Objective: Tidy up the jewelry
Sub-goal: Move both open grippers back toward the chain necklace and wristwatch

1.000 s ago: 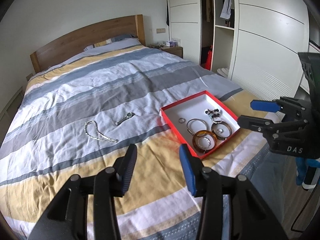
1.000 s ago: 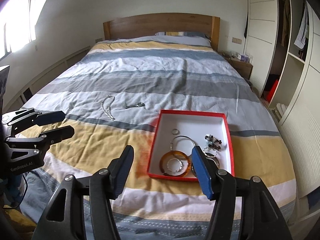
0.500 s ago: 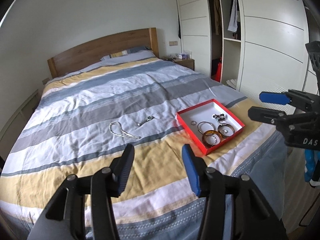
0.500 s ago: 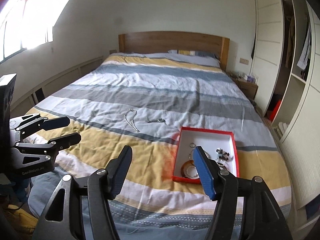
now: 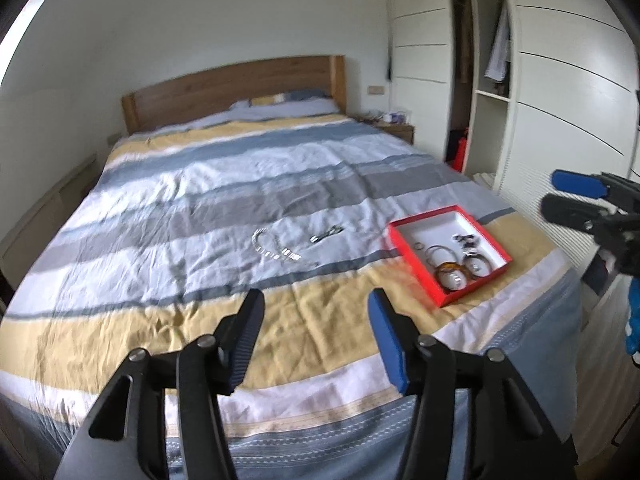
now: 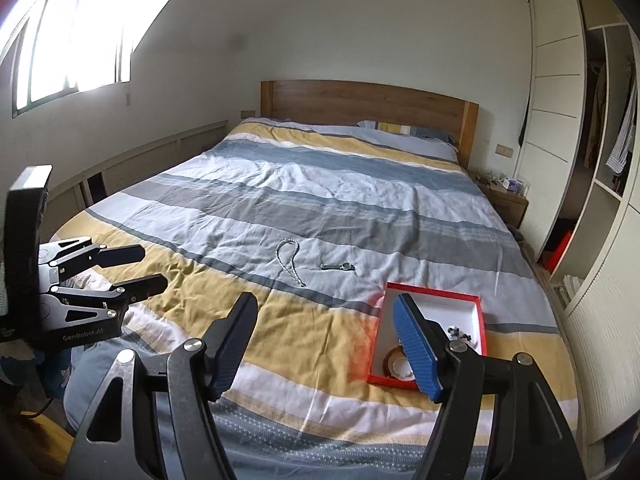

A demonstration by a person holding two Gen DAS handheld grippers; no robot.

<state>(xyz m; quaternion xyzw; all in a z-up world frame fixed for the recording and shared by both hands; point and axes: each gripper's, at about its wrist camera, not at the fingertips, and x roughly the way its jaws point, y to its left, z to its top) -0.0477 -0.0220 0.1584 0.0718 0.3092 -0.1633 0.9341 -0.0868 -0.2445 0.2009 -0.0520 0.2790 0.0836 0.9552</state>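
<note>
We see a bed [image 5: 224, 200] with a striped cover in grey, white, blue and yellow, and a wooden headboard [image 6: 372, 102] at its far end. Near the foot of the bed, on its right side, sits a red box [image 5: 416, 258] with a white inside; in it lie several bangles and rings, among them an amber bangle [image 5: 451, 273], a thin silver hoop [image 5: 439, 253], a small ring [image 5: 418, 245] and a dark beaded piece [image 5: 466, 239]. Out on the cover, well to the left of the box, lies a silver chain necklace [image 5: 276, 249], looped at one end, and just to its right a small silver watch-like piece [image 5: 328, 234], apart from the chain. Our left gripper [image 5: 316, 320] hangs over the yellow stripe at the foot of the bed, its jaws opening with nothing between them but the cover far below. Our right gripper [image 6: 324, 326] is likewise opening and empty; in its own view its blue right finger [image 6: 416, 350] overlaps the red box and hides part of what lies inside, though it does not touch it. Each gripper shows at the edge of the other's view, held clear of the bed. A white wardrobe [image 5: 568, 92] with an open section stands to the right of the bed, a bedside table [image 6: 506, 200] sits beside the headboard, and a window [image 6: 76, 32] lights the left wall
</note>
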